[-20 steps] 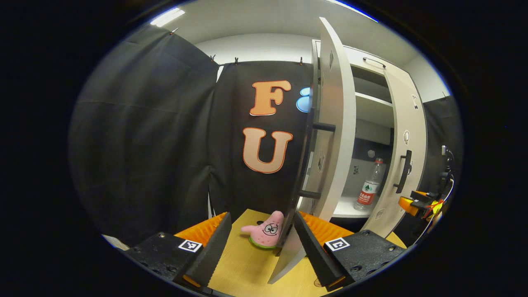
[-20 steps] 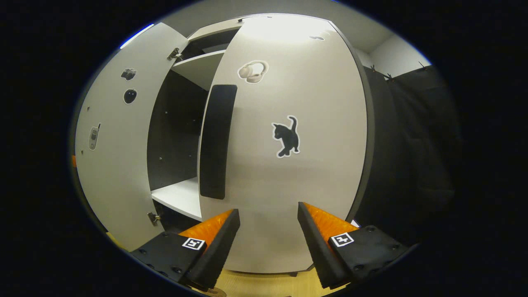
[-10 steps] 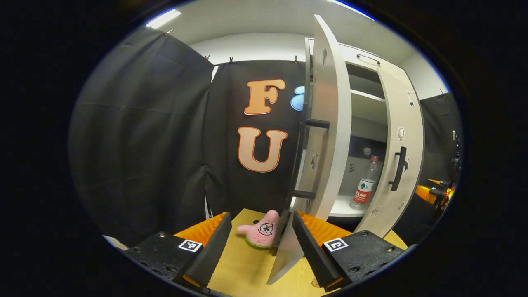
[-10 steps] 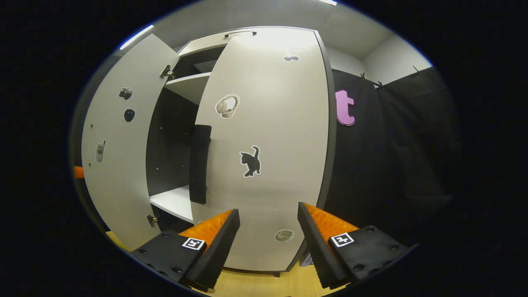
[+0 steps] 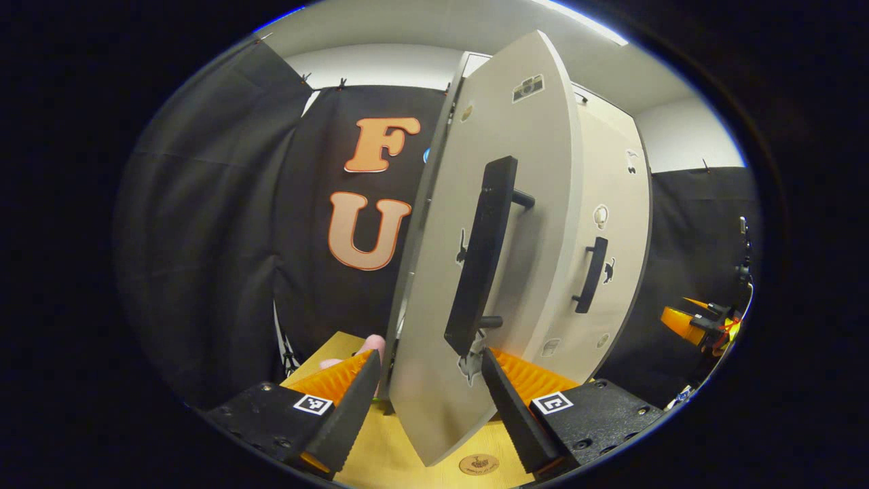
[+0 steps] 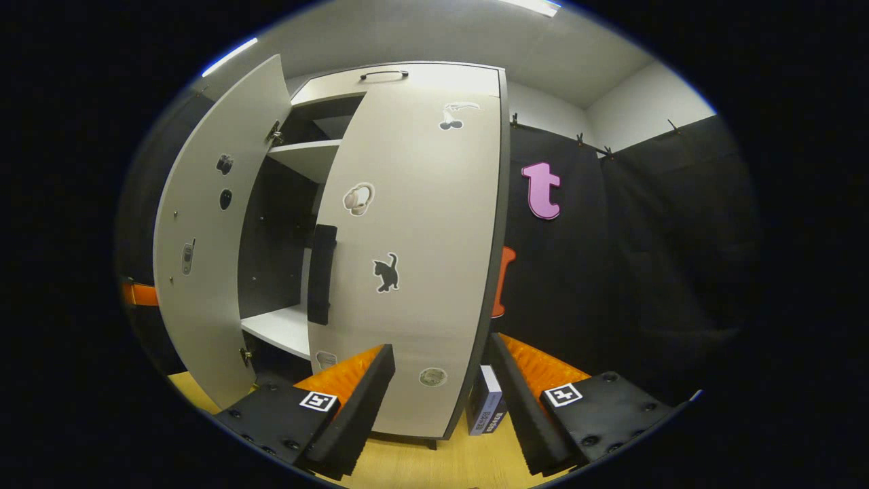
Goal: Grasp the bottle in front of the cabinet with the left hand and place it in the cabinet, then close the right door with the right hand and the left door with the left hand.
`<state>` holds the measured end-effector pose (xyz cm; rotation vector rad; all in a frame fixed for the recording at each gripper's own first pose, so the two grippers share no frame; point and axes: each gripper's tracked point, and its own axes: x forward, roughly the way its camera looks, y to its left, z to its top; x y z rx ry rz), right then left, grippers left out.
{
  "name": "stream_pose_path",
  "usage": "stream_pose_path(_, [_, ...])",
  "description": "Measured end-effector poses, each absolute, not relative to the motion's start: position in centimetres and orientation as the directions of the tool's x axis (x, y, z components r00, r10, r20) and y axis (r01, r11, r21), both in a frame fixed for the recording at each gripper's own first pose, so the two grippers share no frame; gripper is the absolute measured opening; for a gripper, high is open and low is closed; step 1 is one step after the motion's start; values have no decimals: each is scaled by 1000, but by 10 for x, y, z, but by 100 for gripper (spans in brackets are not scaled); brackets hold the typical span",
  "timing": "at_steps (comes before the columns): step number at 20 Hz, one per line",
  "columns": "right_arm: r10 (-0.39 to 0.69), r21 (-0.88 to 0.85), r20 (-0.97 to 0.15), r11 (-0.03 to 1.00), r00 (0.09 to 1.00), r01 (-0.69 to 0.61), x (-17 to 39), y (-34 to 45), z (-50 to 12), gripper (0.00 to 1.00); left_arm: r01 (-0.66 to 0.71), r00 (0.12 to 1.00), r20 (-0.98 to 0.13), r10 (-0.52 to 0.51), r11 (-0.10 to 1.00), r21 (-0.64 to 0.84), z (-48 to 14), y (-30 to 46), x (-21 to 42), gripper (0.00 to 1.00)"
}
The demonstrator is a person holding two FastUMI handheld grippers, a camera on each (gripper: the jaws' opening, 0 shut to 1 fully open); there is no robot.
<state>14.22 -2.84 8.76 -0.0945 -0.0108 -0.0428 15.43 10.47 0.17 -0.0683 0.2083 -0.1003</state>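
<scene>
Pale grey laminate makes up the cabinet [image 6: 407, 75] and both of its doors. In the right gripper view the right door [image 6: 414, 272] stands nearly closed against the cabinet front, carrying a vertical dark handle [image 6: 322, 274] near its free edge and several stickers, among them a black cat sticker [image 6: 386, 273]. The left door [image 6: 204, 251] is swung outward, leaving a gap through which a white lower shelf [image 6: 278, 329] and an upper shelf [image 6: 305, 153] are visible. The bottle cannot be seen in either view; its place inside the cabinet cannot be confirmed from these pictures. The right gripper [image 6: 440, 380] hangs in front of the lower part of the right door with its jaws wide apart and nothing between them; whether either finger touches the door cannot be told. A small box [image 6: 486, 407] stands on the wooden table [image 6: 434, 468] just beside the cabinet's lower right corner. In the left gripper view the left door [image 5: 461, 285] is seen close up and part open, its long dark handle [image 5: 481, 255] directly ahead. The left gripper [image 5: 429, 387] has its jaws wide, straddling the door's lower edge without clamping it. A pink plush toy [image 5: 370, 348] shows partly behind the door on the table.
</scene>
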Motion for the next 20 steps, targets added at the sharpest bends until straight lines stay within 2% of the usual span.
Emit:
stream_pose_path(7, [-134,-79,3,988,991,134,114,-85,86,95,154,959,-224,-175,982,-111,-24,49,201,90])
stream_pose_path(10, [-175,-78,2,982,985,174,108,-110,88,95,171,952,-234,-195,978,-119,-36,26,234,93])
stream_pose_path(11, [-187,-79,0,979,982,186,107,-117,87,95,173,953,-235,-194,979,-108,-40,20,244,91])
stream_pose_path(13, [-212,-83,-3,974,977,211,105,-133,87,95,178,951,-240,-193,980,-83,-46,14,256,95])
stream_pose_path(15, [-230,-80,-8,970,973,229,102,-145,85,95,178,953,-238,-188,982,-62,-46,13,259,92])
stream_pose_path(20, [-248,-72,-26,967,968,246,102,-165,77,95,167,956,-234,-176,984,-61,-45,11,264,93])
